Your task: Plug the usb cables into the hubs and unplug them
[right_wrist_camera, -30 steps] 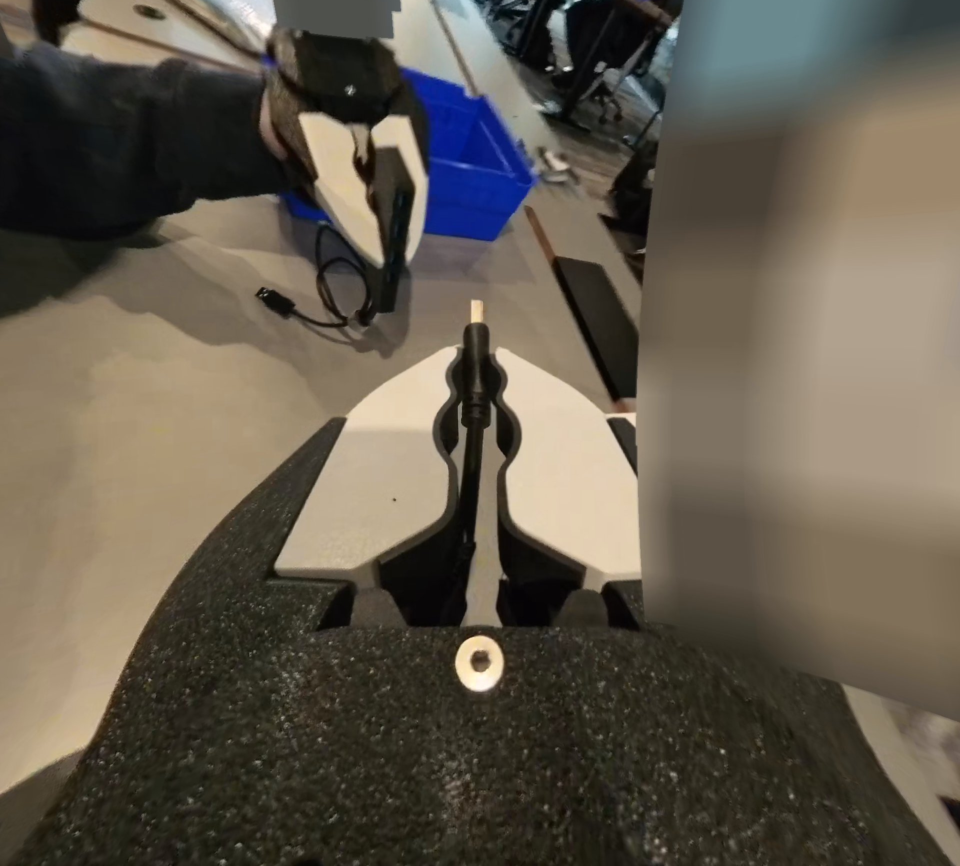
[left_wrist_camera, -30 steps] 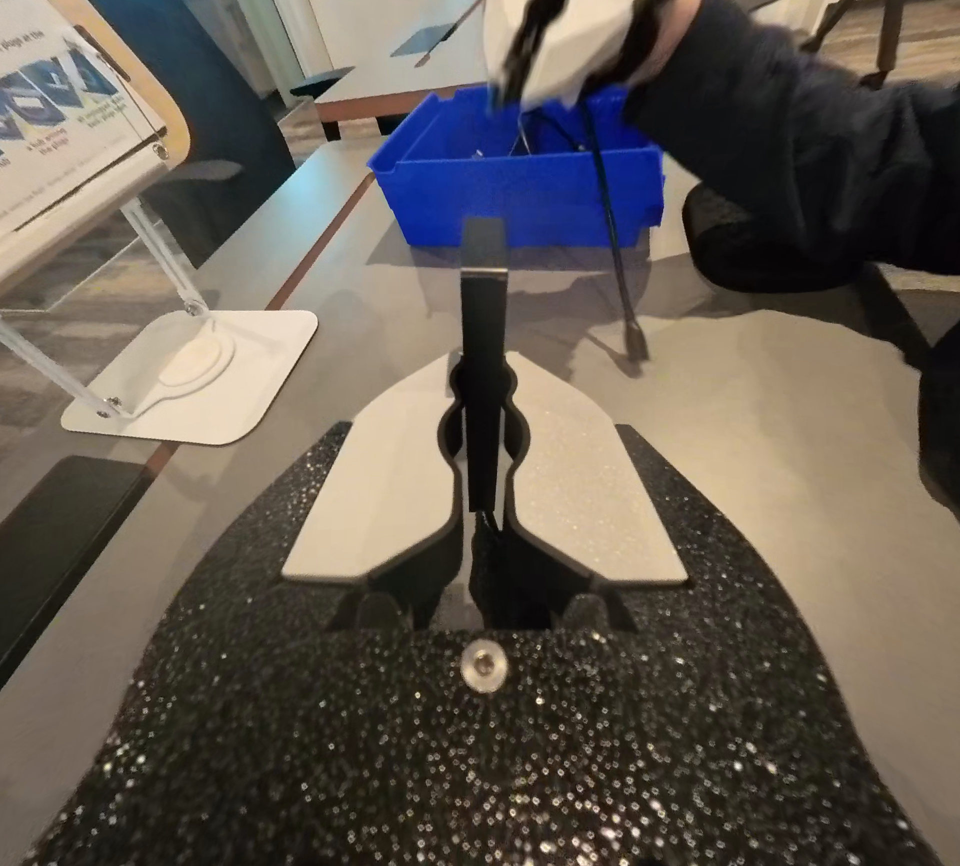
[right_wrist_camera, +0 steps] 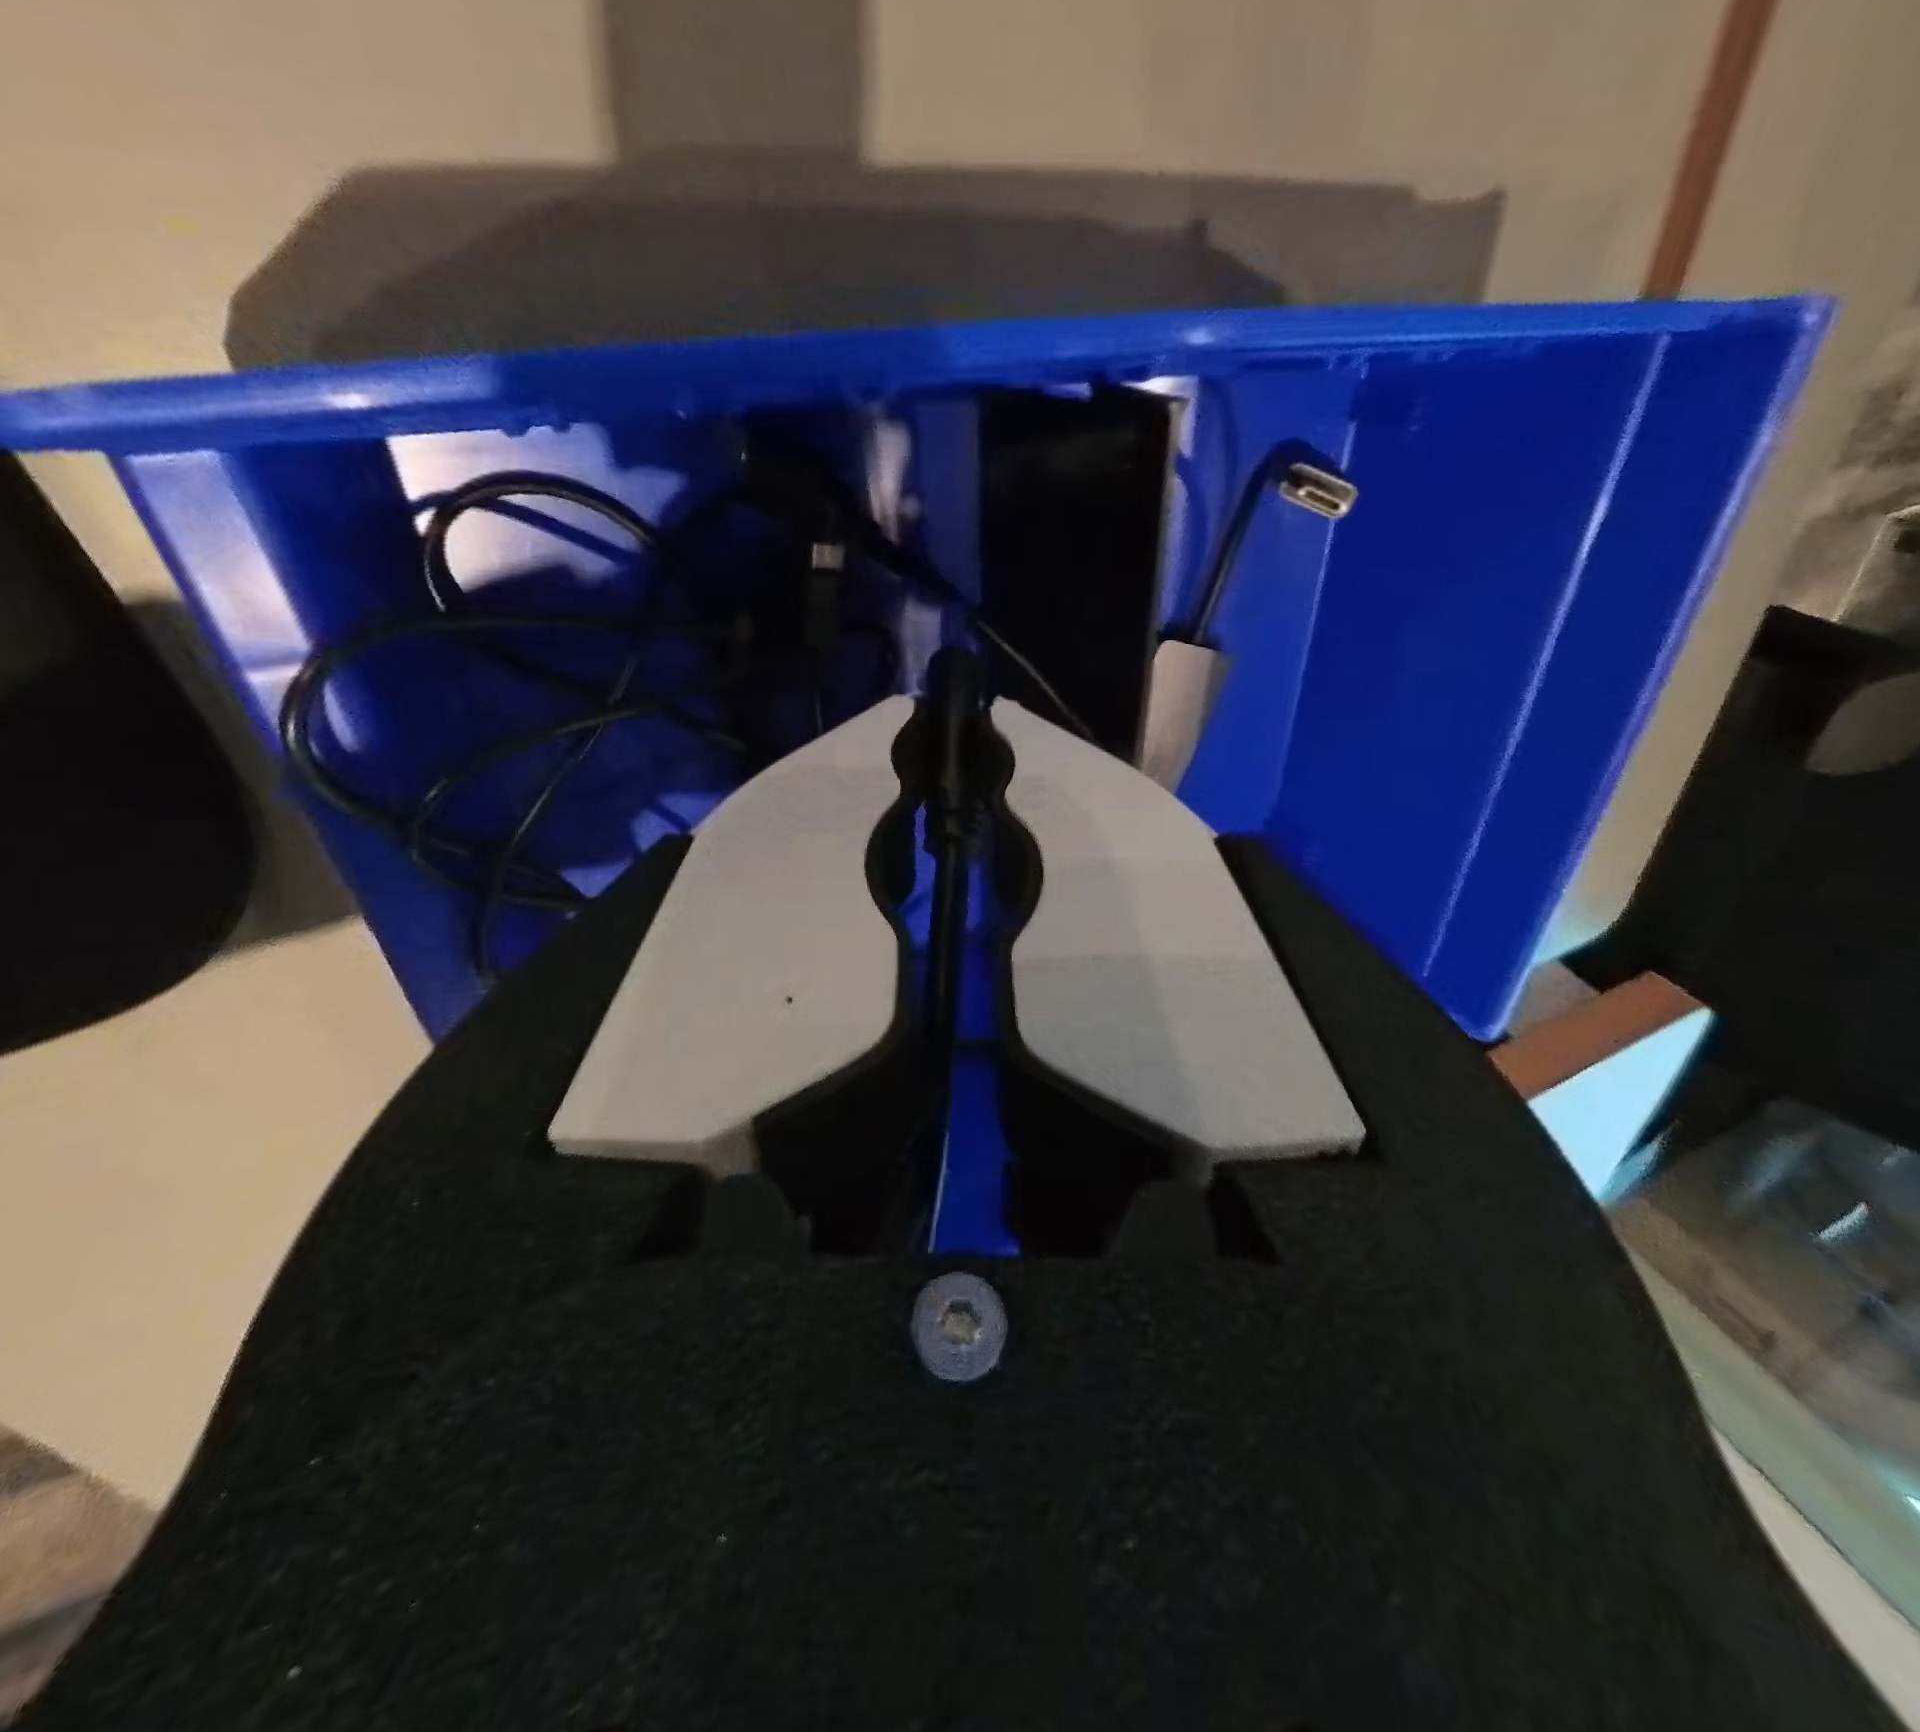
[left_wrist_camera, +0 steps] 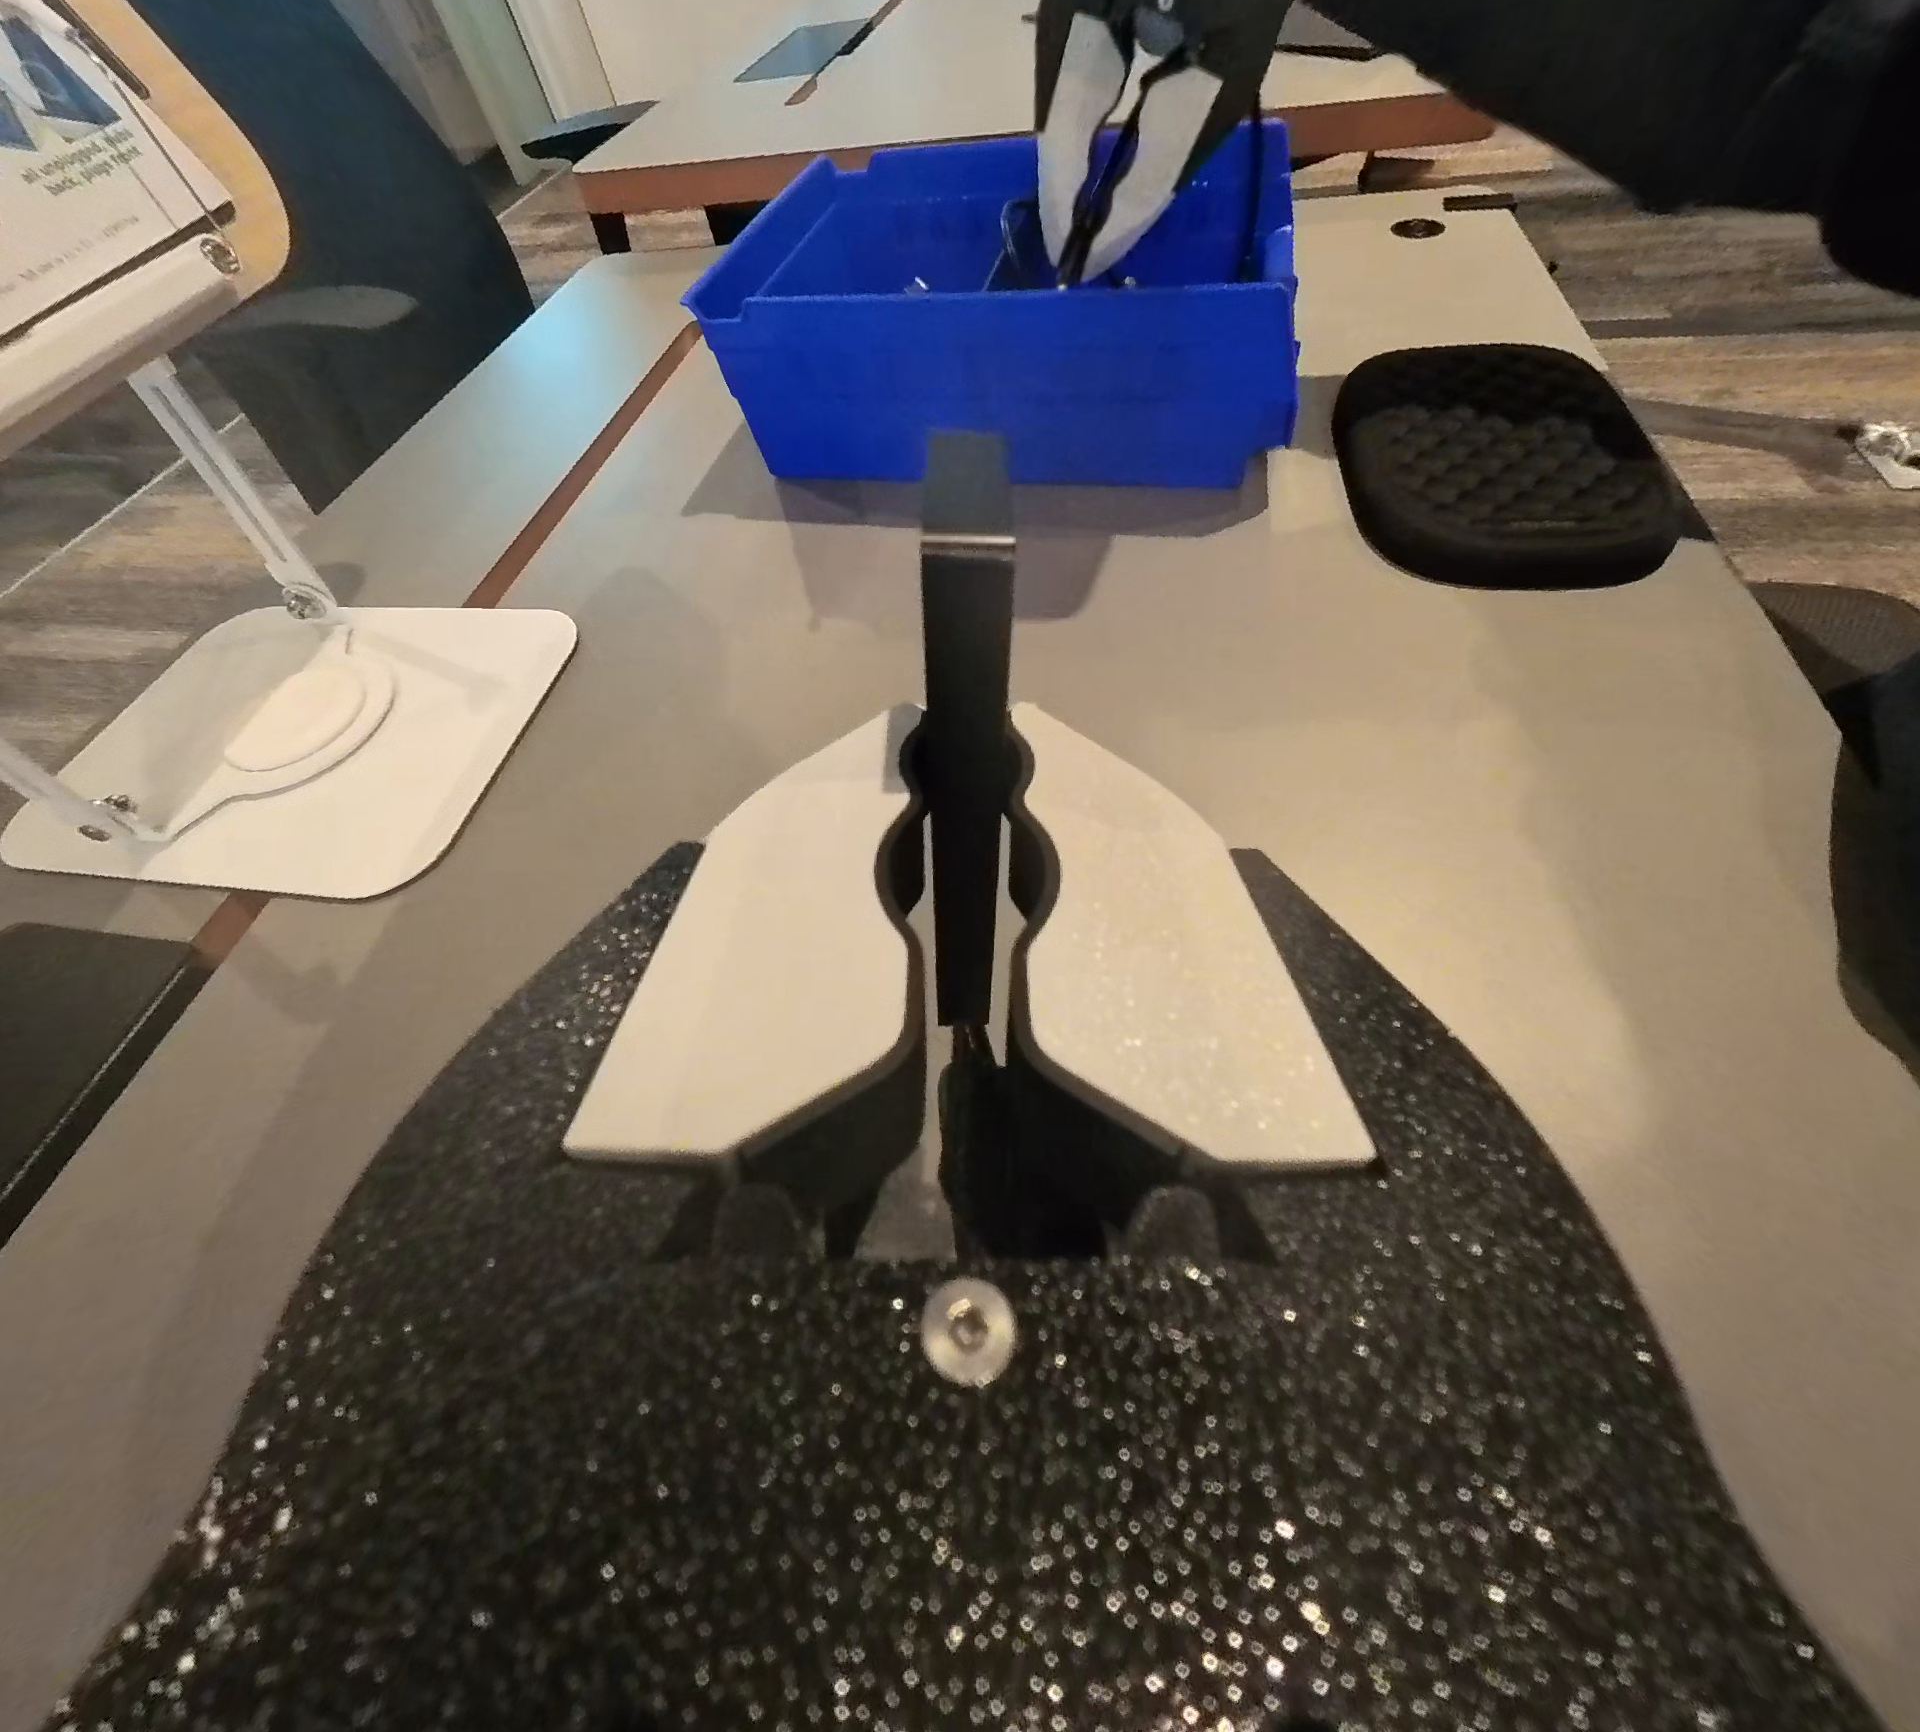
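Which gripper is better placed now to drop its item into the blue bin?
Right. The right gripper is already above the blue bin, shut on a black cable. The left gripper holds the black hub over the table, short of the bin.

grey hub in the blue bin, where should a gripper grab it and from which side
Probably the grey hub's flat body, gripped across its faces from above through the open top of the blue bin. It stands on end, squeezed between a black block and the bin's inner wall, so its sides look blocked. Avoid its thin cable: it would bend and slip.
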A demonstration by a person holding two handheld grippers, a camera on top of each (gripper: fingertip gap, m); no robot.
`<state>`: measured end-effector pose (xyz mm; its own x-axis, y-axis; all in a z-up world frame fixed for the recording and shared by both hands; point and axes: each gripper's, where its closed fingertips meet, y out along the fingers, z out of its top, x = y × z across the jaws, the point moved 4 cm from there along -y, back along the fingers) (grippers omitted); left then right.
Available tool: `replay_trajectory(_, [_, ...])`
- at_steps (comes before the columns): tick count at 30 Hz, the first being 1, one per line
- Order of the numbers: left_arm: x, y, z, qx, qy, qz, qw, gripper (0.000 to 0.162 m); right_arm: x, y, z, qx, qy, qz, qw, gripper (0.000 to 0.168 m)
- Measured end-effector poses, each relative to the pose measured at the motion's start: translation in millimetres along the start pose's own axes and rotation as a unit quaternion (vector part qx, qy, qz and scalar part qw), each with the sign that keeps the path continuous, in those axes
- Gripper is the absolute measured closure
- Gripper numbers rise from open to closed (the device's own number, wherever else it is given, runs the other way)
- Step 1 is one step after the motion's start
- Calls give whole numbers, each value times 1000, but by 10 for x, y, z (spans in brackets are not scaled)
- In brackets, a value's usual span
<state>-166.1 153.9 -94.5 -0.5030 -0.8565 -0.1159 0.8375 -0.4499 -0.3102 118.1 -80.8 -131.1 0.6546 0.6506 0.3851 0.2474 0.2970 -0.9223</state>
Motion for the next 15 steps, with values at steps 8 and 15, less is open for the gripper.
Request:
replay_trajectory(8, [3, 29, -31, -6, -2, -2, 1000, 152, 60, -46, -151, -105, 54, 34, 992, 100])
replay_trajectory(15, [-9, 27, -41, -4, -4, -2, 1000, 152, 411, -533, -143, -55, 98, -54, 992, 96])
